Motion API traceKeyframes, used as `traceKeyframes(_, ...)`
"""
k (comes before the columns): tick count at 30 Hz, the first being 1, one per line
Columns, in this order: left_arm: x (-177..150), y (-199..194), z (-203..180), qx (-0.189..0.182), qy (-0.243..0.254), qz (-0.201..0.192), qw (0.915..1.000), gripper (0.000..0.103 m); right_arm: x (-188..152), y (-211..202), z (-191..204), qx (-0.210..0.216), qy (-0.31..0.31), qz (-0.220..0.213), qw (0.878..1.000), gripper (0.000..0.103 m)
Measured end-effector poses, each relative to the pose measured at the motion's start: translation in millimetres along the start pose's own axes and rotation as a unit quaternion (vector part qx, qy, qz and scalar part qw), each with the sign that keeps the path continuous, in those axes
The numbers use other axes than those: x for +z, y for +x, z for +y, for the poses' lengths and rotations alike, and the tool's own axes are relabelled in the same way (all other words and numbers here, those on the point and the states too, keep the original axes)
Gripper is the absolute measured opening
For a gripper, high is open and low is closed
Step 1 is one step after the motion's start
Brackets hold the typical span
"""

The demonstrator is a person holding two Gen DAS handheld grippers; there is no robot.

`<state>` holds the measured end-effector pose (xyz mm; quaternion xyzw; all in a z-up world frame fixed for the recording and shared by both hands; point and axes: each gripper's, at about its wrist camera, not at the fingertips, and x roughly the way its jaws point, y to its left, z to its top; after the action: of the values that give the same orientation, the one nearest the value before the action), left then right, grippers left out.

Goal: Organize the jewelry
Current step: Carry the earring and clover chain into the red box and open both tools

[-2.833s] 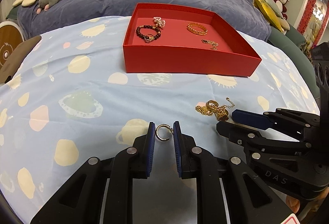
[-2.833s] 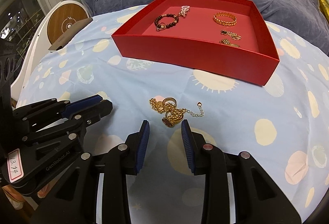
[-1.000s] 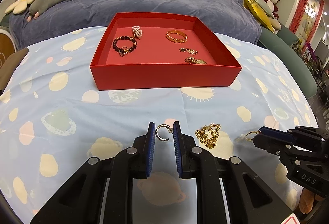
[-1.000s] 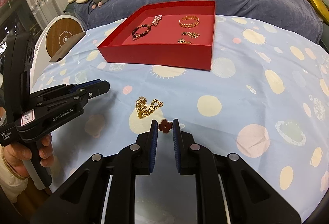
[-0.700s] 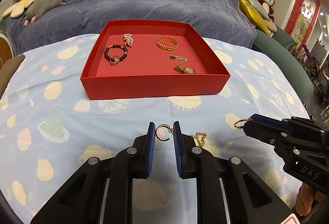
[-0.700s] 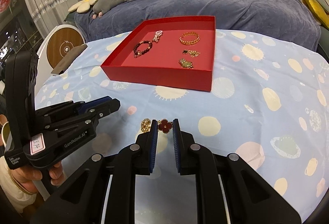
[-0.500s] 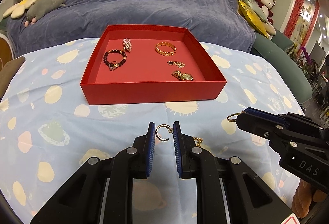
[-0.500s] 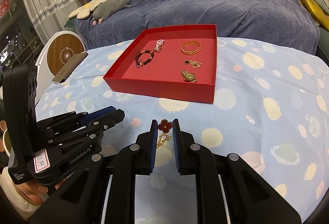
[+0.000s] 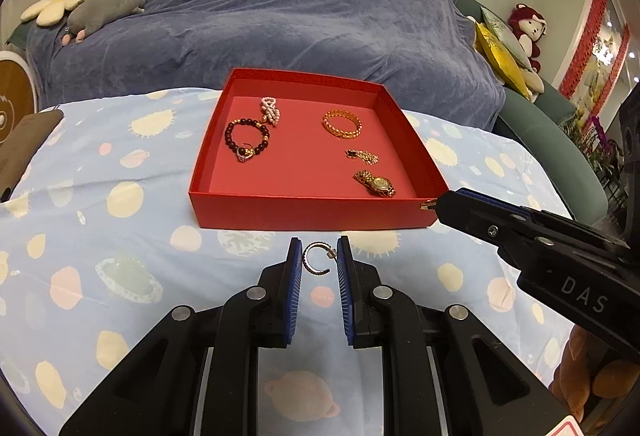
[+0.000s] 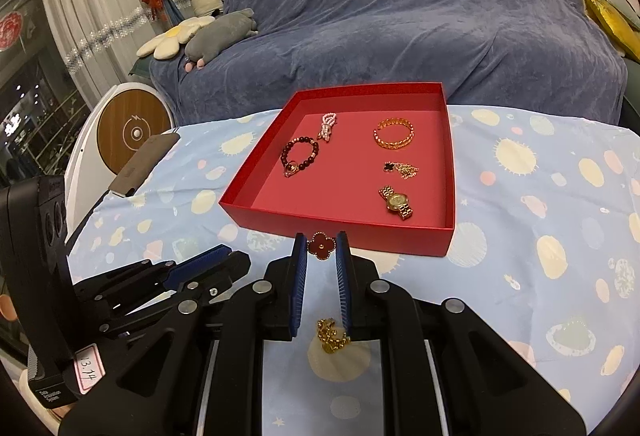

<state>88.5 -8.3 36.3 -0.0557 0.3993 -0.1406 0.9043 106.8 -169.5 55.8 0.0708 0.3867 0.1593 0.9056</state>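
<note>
At 6 o'clock of the tray (image 9: 312, 211), the left gripper (image 9: 317, 264) pinches a hoop (image 9: 316, 263) and the right gripper (image 10: 321, 248) a clover charm (image 10: 321, 245), both mid-carry; next, I judge, forward over the wall, then release.

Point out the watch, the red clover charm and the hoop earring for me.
watch (image 10: 397, 201): right wrist view, on its dial.
clover charm (image 10: 321, 245): right wrist view, on its red centre.
hoop earring (image 9: 307, 263): left wrist view, on its left arc.
</note>
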Motion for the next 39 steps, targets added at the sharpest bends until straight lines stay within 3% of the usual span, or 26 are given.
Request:
traceKeyframes(11,29.7,-7.5,22.0,0.010,-0.012,-0.015,0.9998,0.015,16.7,19.0,-11.0,-0.021,0.014,-0.004,1.000,0.014)
traceKeyframes(18,61.4,15.0,24.4,0.022,0.006,-0.017,0.9996,0.015,42.9,37.9,-33.1,-0.035,0.036,-0.012,0.999,0.014)
traceKeyframes(24,78.2,49.1,36.3,0.013,-0.018,0.010,0.9997,0.015,56.7,53.9,-55.0,-0.040,0.062,-0.010,0.997,0.014)
traceKeyframes(33,87.1,82.9,22.2,0.023,0.014,0.018,0.9995,0.015,58.2,73.3,-61.9,-0.054,0.065,0.003,0.996,0.014)
traceKeyframes(39,84.3,95.9,30.0,0.035,0.010,0.032,0.9988,0.015,54.6,89.5,-66.0,-0.065,0.061,0.020,0.996,0.014)
